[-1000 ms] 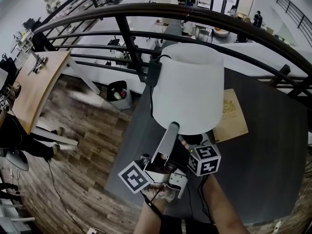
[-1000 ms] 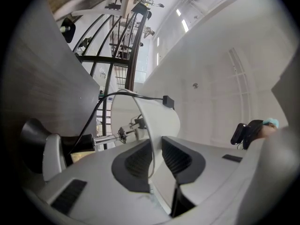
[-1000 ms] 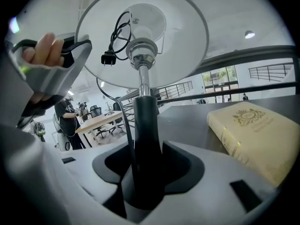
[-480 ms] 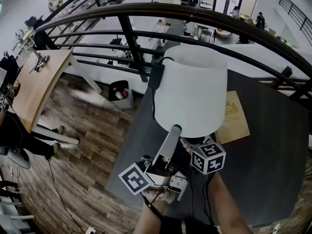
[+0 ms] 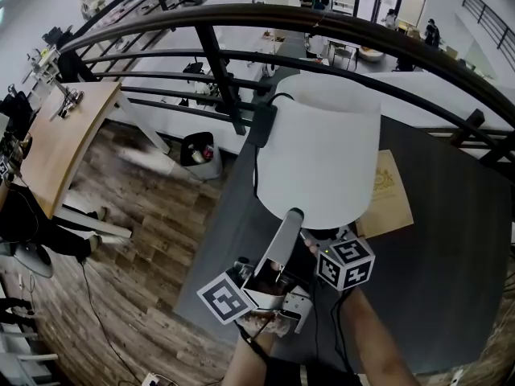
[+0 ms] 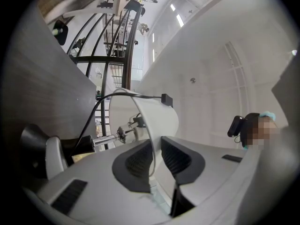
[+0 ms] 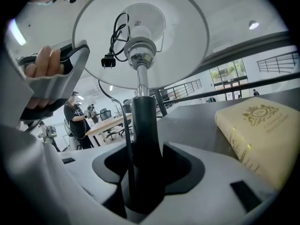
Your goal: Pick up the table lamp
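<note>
The table lamp has a white shade [image 5: 318, 147] and a black stem [image 7: 144, 121], and it stands over the dark grey table [image 5: 451, 240]. My left gripper [image 5: 294, 214] reaches up to the shade's lower rim. Its jaws are shut on the thin shade wall [image 6: 154, 116], at the left gripper [image 6: 156, 153]. My right gripper [image 5: 312, 238] sits under the shade. In its own view the right gripper [image 7: 145, 165] is shut on the stem. The lamp's cord and plug [image 7: 108, 60] hang inside the shade [image 7: 140, 36]. The lamp's base is hidden.
A tan book [image 5: 385, 191] lies on the table right of the lamp, close to the right gripper [image 7: 262, 130]. A black railing [image 5: 241, 22] runs behind the table. Beyond the table's left edge is a drop to a wooden floor [image 5: 145, 215].
</note>
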